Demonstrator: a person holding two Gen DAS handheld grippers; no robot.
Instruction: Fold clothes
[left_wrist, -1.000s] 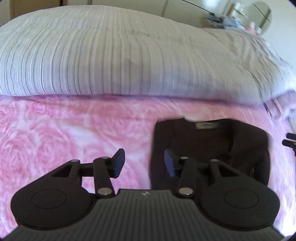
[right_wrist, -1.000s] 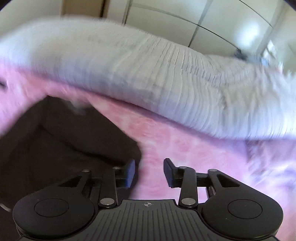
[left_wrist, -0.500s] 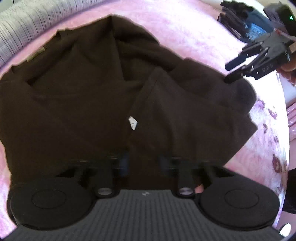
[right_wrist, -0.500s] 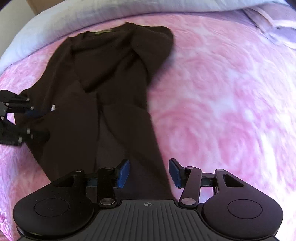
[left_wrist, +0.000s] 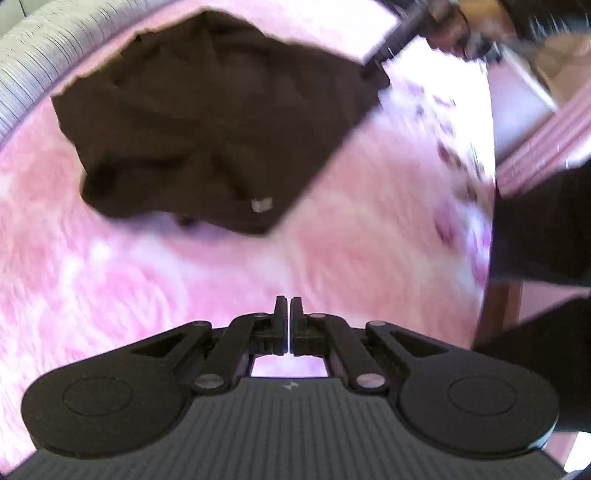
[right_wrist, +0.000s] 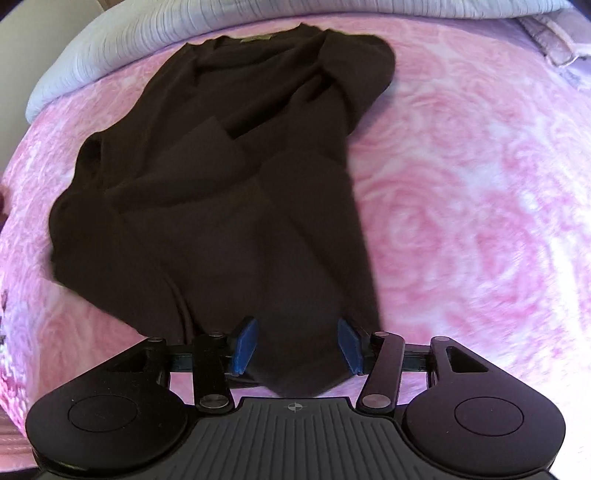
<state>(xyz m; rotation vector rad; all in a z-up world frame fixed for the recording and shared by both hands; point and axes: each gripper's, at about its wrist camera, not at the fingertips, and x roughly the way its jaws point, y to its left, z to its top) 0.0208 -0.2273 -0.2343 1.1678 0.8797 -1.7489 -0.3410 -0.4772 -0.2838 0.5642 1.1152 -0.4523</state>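
On the pink rose-patterned bedspread (right_wrist: 461, 206) lies the dark brown garment (right_wrist: 229, 192), collar end toward the grey ribbed duvet (right_wrist: 122, 40) at the far side, with a small tan label (right_wrist: 256, 37) visible at the neckline. Its side panels are turned inward over the body, leaving overlapping layers and diagonal creases; the fabric appears soft, matte and limp, likely a fine knit. The right gripper (right_wrist: 295, 341) stands with its blue-padded fingers (right_wrist: 243, 343) apart, straddling the near hem, which bunches up between them; this placement suits taking hold of the lower edge, though whether the pads touch the cloth cannot be confirmed. The left gripper (left_wrist: 287, 325) has its fingers together with nothing between them, hovering over bare bedspread well clear of the garment. In the left view a small white tag (left_wrist: 261, 204) shows at the garment's nearest corner. Judgement: the garment is partly folded lengthwise; the end-to-end fold is not made.
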